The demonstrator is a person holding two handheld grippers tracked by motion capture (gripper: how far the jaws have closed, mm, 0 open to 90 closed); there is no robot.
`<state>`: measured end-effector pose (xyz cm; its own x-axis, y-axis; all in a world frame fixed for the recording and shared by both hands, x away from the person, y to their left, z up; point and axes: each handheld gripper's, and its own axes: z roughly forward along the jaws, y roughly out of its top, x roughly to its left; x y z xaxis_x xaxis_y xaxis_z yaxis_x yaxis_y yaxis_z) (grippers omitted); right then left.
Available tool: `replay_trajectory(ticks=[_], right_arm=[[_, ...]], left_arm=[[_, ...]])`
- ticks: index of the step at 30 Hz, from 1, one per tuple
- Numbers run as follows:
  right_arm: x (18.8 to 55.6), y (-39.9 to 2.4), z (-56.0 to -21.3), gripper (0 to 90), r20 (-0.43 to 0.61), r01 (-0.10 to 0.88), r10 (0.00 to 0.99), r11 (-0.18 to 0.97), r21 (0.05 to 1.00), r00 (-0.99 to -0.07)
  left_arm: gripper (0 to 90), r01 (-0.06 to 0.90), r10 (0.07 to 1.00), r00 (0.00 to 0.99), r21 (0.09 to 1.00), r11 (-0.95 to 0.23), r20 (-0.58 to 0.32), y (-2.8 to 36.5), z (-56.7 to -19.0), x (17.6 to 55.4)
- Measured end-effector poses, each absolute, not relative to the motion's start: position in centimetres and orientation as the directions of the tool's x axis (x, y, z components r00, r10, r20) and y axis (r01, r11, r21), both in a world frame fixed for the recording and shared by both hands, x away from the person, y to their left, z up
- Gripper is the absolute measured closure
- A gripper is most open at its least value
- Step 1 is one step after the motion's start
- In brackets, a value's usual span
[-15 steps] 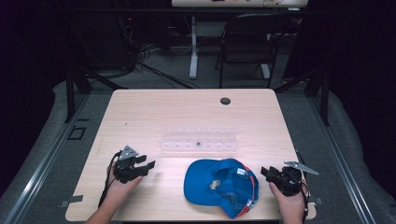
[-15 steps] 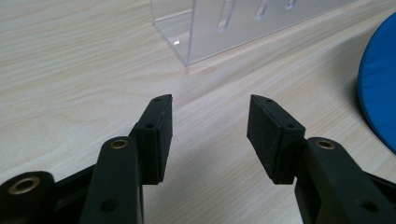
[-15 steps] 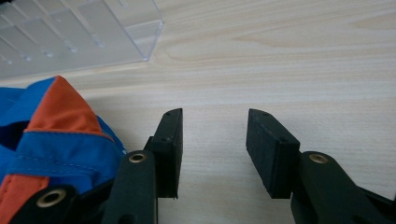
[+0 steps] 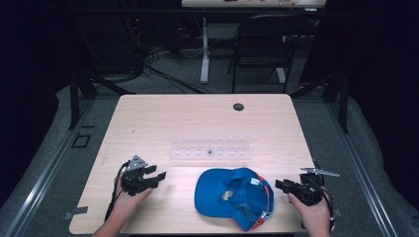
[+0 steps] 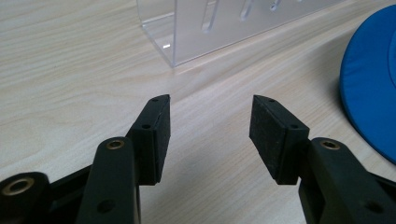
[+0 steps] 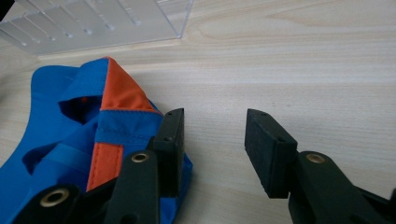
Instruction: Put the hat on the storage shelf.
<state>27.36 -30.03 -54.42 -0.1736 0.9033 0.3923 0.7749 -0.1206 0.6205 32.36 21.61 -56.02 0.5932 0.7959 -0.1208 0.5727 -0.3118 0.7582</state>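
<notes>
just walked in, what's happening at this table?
A person holds a claw in each hand over a wooden table. A blue cap with orange trim lies upside down between them, in front of a clear acrylic rack. The left claw and right claw both stand open on either side of the cap, gripping nothing.

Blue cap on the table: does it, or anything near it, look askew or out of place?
The blue fabric cap with orange trim lies upside down, its inside facing up, between the two grippers. The clear plastic rack behind it sits straight on the wooden table. Nothing looks spilled or damaged.
</notes>
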Motion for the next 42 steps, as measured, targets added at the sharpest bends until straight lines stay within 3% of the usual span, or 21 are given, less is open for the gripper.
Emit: replay_trajectory(ticks=[5, 23, 42], right_arm=[[27.6, -31.1, -53.3, 61.5, 0.445, 0.82, 0.883, -0.14, 0.554, -0.15], [27.2, -29.9, -51.1, 58.7, 0.539, 0.887, 0.805, -0.036, 0.461, -0.247], [26.9, -27.6, -53.3, 60.4, 0.607, 0.936, 0.756, 0.02, 0.352, -0.245]], left_arm=[[49.0, 0.575, 0.792, 0.597, 0.755, -0.315, -0.124, 21.5, -56.1, 32.3], [49.0, 0.581, 0.801, 0.587, 0.751, -0.313, -0.12, 21.5, -56.2, 32.4], [49.0, 0.575, 0.799, 0.59, 0.756, -0.314, -0.117, 21.7, -56.1, 32.4]])
